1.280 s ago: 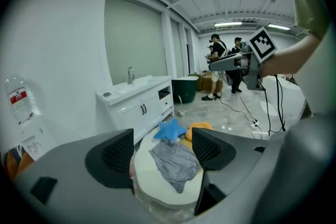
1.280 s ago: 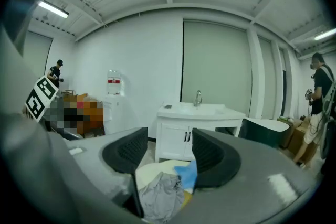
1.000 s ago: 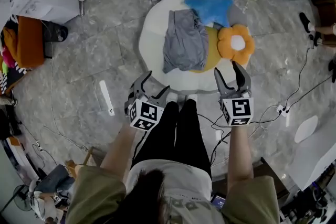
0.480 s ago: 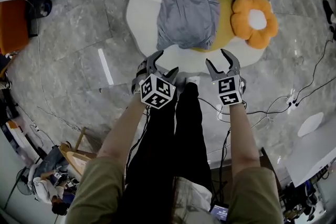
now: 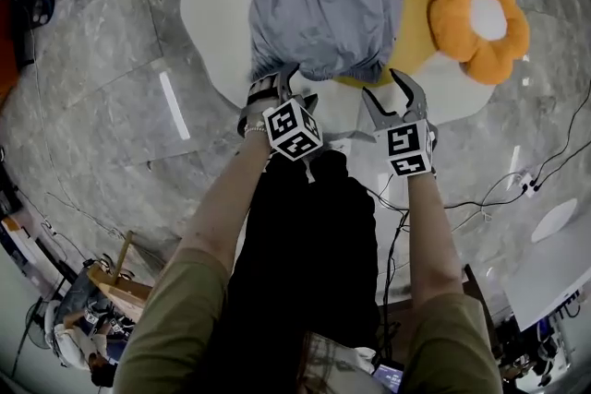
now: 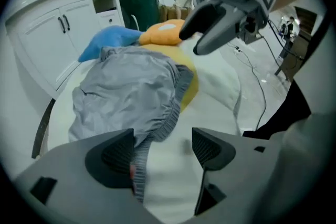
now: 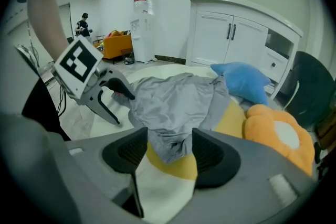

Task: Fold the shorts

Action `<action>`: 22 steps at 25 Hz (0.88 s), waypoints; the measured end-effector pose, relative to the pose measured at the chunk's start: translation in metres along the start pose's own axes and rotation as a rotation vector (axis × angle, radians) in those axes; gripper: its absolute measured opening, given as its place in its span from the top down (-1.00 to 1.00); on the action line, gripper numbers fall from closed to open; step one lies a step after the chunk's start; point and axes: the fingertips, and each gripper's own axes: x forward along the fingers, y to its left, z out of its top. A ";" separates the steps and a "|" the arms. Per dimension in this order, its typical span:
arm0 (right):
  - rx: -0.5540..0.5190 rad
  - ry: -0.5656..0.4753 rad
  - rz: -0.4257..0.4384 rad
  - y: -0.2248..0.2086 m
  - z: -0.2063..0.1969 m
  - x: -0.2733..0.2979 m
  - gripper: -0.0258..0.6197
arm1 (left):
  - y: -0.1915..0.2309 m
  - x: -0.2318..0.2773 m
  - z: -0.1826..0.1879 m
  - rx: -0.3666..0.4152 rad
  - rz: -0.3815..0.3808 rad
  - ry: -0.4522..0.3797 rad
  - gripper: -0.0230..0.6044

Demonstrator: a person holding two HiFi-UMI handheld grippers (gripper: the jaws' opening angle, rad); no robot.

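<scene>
grey shorts [image 5: 323,5], white mat [image 5: 212,5], flower pillow [image 5: 480,14]

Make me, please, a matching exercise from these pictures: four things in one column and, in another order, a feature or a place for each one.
Things
1. crumpled grey fabric shorts
2. blue star-shaped plush cushion
3. orange flower-shaped plush cushion
4. white panelled cabinet

Features
A. has a white centre
B. has two dark door handles
C. lies partly over a soft yellow cushion
D. lies beyond the shorts, nearest the cabinet

Pairs: 1-C, 2-D, 3-A, 4-B
</scene>
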 end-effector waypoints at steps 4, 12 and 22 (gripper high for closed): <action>-0.012 -0.032 -0.033 -0.010 -0.015 0.007 0.13 | 0.006 0.033 -0.007 0.098 0.093 0.001 -0.13; 0.075 -0.027 -0.063 -0.016 -0.034 -0.009 0.13 | 0.007 0.026 -0.001 0.015 0.034 -0.009 0.44; 0.201 0.035 -0.001 0.012 -0.009 -0.054 0.13 | 0.064 -0.094 0.061 -0.187 0.044 -0.123 0.84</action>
